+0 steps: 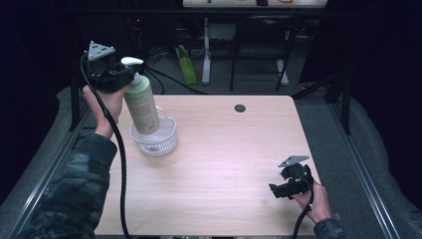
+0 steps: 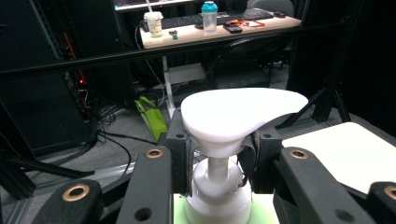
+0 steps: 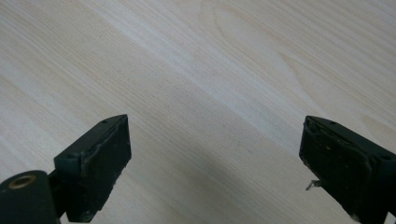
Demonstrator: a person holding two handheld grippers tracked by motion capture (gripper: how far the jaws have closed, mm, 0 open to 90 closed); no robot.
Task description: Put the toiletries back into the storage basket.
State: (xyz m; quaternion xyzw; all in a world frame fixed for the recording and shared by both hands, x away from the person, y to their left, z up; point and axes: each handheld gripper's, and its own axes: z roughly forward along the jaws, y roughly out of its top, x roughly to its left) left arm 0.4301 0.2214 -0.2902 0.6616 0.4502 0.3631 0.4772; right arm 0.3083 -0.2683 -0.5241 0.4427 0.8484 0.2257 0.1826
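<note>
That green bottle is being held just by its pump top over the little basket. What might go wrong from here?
The left gripper grips the green bottle only at the thin neck under its white pump head, so the tilted bottle could swing or slip out.

Its base sits in the light white basket, which might tip or slide on the table.

The right gripper, open and far off, is not placed to steady anything.

A green bag (image 1: 185, 64) is seen leaning on the floor beyond the table (image 1: 224, 164), beside the white leg of a desk (image 2: 219, 29) farther back. On that desk a white cup (image 2: 153, 23), a blue-lidded bottle (image 2: 209, 17) and a black keyboard (image 2: 181, 20) are set. A dark chair (image 1: 260, 47) is placed near it, and black cables (image 2: 109, 137) are strewn over the grey floor.
</note>
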